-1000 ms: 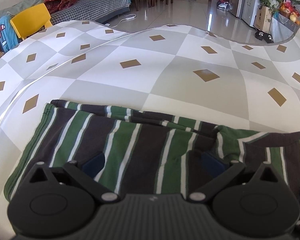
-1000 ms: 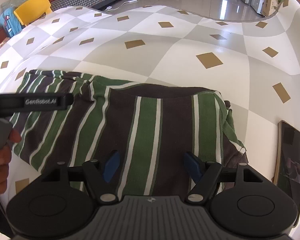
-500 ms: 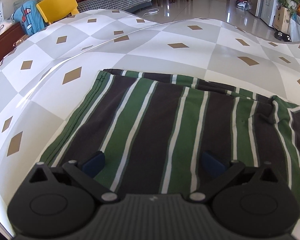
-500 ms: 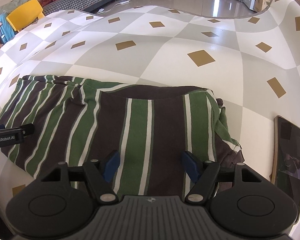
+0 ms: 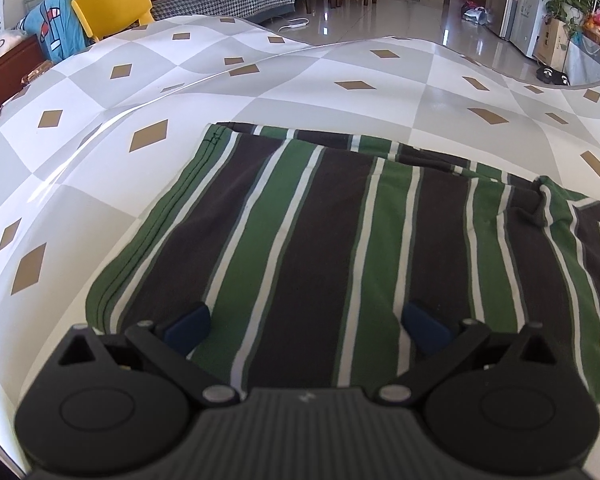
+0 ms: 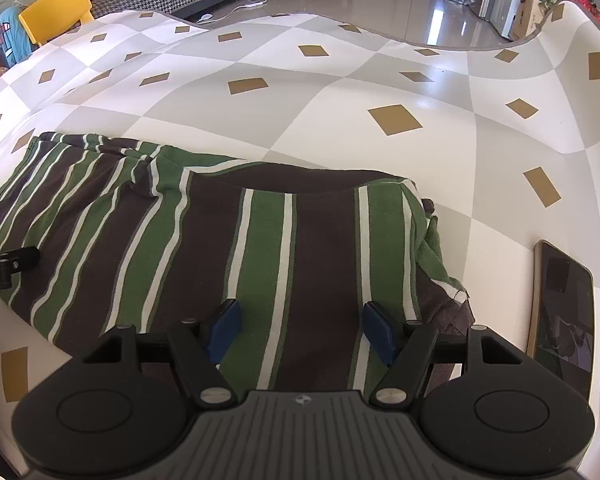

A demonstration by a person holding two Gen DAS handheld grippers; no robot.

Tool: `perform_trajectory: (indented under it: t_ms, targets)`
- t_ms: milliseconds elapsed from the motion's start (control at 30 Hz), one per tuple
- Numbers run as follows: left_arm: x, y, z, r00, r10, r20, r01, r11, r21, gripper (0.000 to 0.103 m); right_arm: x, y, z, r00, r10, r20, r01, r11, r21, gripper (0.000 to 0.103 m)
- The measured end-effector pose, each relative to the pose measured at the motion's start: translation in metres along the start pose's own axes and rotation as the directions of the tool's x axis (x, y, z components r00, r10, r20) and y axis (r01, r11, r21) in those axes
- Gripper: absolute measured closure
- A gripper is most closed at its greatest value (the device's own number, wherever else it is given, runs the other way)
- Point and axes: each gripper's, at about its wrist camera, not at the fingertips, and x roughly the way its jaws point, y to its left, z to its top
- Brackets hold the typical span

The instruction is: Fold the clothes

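A shirt (image 5: pixel 340 240) with green, dark brown and white stripes lies flat on the checked tablecloth (image 5: pixel 300 92). My left gripper (image 5: pixel 306 326) hovers open over the shirt's left part, near its hem edge, with nothing pinched between its blue pads. In the right wrist view the shirt (image 6: pixel 220 240) shows its dark collar (image 6: pixel 300 178) at the far side. My right gripper (image 6: pixel 300 330) is open above the collar end, pads apart over the cloth. The left gripper's tip (image 6: pixel 4 268) just shows at that view's left edge.
A phone (image 6: pixel 560 312) lies on the table right of the shirt, close to my right gripper. A yellow chair (image 5: pixel 112 4) and a sofa piled with clothes stand beyond the table's far left edge. The tiled floor lies past the far edge.
My left gripper has moved left along the shirt toward its hem end and has slid almost out of the right wrist view. The right gripper stayed put, its jaws slightly narrower.
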Motion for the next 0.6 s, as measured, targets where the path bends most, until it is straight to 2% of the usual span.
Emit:
perform_trajectory:
  t_ms: [267,433,600]
  targets:
    - [-0.010,0.004,-0.013,1.000,-0.014,0.002,0.014,1.000,0.017,0.000,-0.008,-0.005,-0.002,1.000,0.009,0.010,-0.010,0.999,0.051,0.041]
    - [-0.012,0.004,-0.015,1.000,-0.016,-0.001,0.016,1.000,0.019,0.000,-0.025,-0.027,-0.006,0.999,0.017,0.047,-0.026,0.979,0.202,0.042]
    - [-0.013,0.003,-0.016,1.000,-0.012,-0.003,0.012,1.000,0.018,0.000,-0.042,-0.052,-0.017,0.998,0.019,0.066,-0.042,0.931,0.364,0.042]
